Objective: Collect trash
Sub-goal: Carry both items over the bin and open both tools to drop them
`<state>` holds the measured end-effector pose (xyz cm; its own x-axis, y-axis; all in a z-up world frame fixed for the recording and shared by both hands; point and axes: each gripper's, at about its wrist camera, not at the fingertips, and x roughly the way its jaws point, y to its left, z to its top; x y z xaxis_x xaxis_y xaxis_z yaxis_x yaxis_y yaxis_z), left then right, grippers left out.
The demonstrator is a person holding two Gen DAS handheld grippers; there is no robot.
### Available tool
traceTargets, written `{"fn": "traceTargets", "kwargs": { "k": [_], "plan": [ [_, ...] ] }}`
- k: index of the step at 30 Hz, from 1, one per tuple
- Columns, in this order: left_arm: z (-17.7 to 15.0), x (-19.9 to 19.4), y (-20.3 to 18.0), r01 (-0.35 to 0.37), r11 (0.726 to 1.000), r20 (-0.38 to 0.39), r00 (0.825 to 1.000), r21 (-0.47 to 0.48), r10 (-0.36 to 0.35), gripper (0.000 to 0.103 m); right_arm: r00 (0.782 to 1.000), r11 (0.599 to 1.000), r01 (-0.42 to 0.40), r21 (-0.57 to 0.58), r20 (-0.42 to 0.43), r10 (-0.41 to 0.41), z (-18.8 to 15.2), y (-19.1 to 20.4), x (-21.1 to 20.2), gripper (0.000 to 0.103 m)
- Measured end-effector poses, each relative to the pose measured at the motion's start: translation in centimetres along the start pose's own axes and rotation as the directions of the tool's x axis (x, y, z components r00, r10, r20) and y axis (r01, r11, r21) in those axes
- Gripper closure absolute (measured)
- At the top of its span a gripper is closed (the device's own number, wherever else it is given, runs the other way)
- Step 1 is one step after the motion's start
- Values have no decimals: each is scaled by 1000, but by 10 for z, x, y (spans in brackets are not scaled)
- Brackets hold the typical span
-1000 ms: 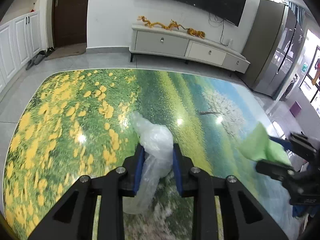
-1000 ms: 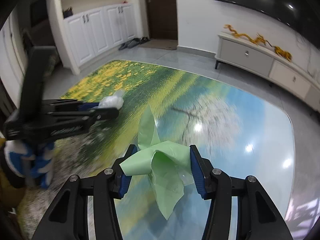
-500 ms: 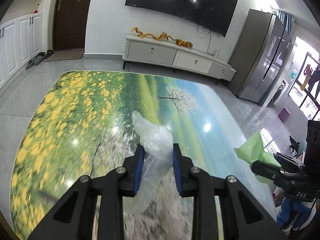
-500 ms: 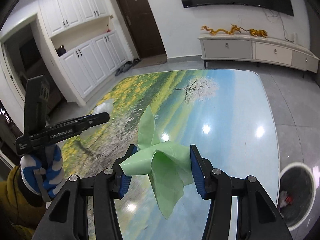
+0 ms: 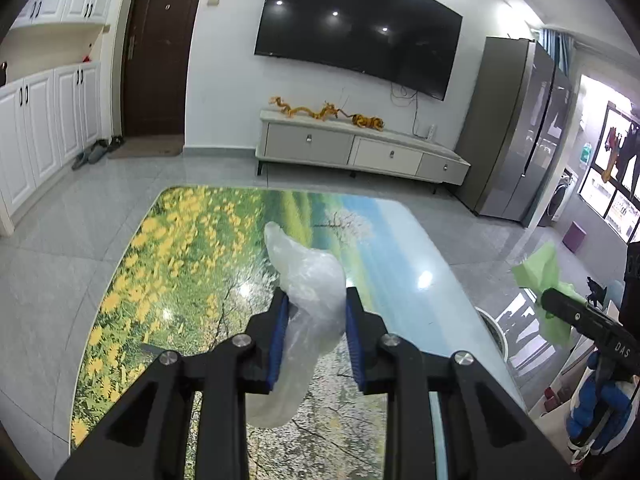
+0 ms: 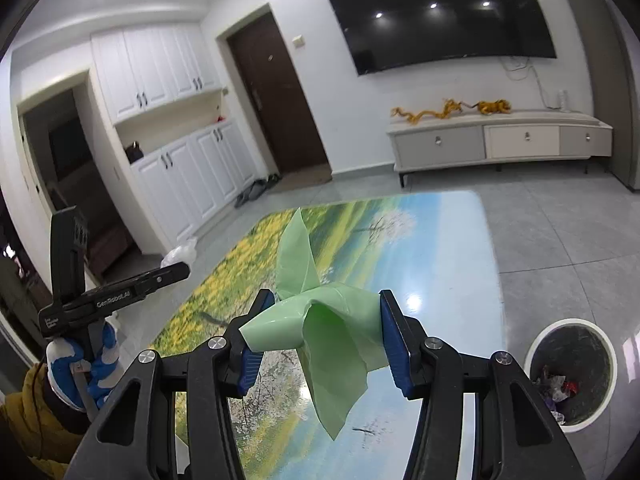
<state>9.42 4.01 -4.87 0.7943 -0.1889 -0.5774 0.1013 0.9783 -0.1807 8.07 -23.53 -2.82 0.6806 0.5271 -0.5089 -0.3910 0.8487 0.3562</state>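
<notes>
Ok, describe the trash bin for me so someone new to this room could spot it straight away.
Start at the table with the printed landscape top. Just past its right edge, down on the grey tiled floor, stands the bin, round with a white rim and a dark liner. It is the only open container there, and scraps of trash already lie inside it.

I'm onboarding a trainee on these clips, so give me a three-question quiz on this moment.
1. True or false: the left claw is shut on a clear plastic bag.
2. What colour is the bag held in the right claw?
A) red B) green C) black
3. Fill in: on the floor beside the table, the right wrist view shows a round ____ with rubbish already inside.

Key: 1 true; 2 B; 3 bin
</notes>
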Motion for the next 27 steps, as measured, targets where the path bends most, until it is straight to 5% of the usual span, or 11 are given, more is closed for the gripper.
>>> {"fn": "traceTargets", "kwargs": {
  "k": [5,11,27],
  "plan": [
    [7,-6,-32,26,998,8,1000,63,-26,77,998,999,11,40,59,-13,-3,-24,-27,51],
    [0,31,-94,102,980,-93,992,169,-87,77,993,987,64,150,87,-78,-20,-80,-42,51],
    [-27,175,-309,362,844,-374,903,396,-212,77,955,829,268,490,-21,-297,-86,-266,-48,49]
  ]
}}
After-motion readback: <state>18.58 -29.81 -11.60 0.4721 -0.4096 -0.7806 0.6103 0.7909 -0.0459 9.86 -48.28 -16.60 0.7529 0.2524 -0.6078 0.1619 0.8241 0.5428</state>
